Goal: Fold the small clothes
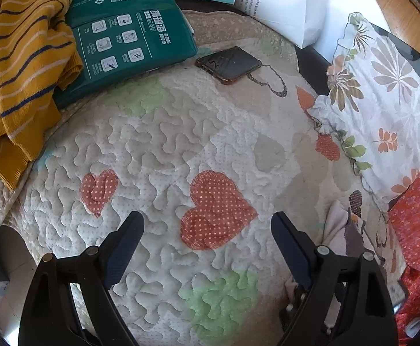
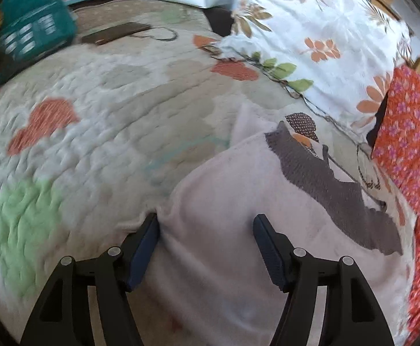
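Note:
A small pale pink garment (image 2: 227, 201) with a grey patch (image 2: 325, 184) lies on the quilted bed cover (image 2: 94, 109), low and right in the right wrist view. My right gripper (image 2: 207, 222) is open, its jaws apart over the garment's near edge, the left finger (image 2: 146, 242) at the cloth's border. In the left wrist view only a corner of the garment (image 1: 339, 227) shows beside the right finger. My left gripper (image 1: 207, 222) is open and empty above the quilt (image 1: 163, 144), near a red dotted heart (image 1: 215, 210).
A mustard striped sweater (image 1: 22, 72) and a green package (image 1: 123, 37) lie at the far left. A phone (image 1: 228, 63) lies on the quilt beyond. A floral pillow (image 1: 382, 101) and red flowered cloth (image 1: 417, 225) lie on the right. A white bag (image 1: 290, 3) stands behind.

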A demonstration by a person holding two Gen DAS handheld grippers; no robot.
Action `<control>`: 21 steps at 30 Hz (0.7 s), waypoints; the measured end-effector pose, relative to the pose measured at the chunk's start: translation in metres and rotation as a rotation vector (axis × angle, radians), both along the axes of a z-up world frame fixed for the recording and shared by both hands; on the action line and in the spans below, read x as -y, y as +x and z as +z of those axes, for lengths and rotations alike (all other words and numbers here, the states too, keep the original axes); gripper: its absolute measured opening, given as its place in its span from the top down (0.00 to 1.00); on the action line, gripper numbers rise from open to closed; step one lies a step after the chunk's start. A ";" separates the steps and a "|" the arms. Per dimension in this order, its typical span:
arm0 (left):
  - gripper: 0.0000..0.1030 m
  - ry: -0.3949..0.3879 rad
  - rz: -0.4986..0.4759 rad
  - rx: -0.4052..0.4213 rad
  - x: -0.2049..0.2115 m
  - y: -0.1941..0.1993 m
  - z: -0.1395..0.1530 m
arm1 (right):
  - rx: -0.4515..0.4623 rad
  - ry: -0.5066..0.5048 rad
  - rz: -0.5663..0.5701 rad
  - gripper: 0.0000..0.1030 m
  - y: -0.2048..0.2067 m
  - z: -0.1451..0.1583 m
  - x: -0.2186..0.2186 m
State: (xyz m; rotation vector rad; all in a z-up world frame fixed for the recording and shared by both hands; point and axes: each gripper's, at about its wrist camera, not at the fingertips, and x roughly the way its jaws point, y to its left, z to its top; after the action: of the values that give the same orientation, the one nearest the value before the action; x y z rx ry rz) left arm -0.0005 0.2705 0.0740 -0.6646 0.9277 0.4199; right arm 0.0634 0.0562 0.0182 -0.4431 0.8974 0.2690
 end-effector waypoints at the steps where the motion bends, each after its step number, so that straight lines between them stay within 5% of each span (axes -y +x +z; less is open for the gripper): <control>1: 0.14 -0.004 -0.002 -0.001 0.000 0.000 0.000 | -0.024 0.033 -0.001 0.49 0.004 0.000 0.000; 3: 0.14 -0.009 -0.007 -0.003 0.001 0.000 -0.001 | -0.038 0.039 -0.012 0.75 0.006 0.002 -0.005; 6: 0.14 0.006 -0.012 -0.003 0.004 -0.001 0.000 | -0.055 0.089 -0.020 0.86 0.009 0.010 0.001; 14: 0.14 0.024 -0.057 -0.040 0.026 0.003 -0.009 | -0.040 0.469 -0.166 0.88 0.010 0.074 0.107; 21: 0.14 0.060 -0.194 -0.055 0.090 0.016 -0.019 | 0.037 0.623 -0.359 0.88 -0.006 0.099 0.262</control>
State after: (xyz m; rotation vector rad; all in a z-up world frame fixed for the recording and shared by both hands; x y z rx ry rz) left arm 0.0152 0.1810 0.0547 -0.5047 1.0177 0.2932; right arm 0.0577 -0.2059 0.1172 0.2878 0.7917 0.1953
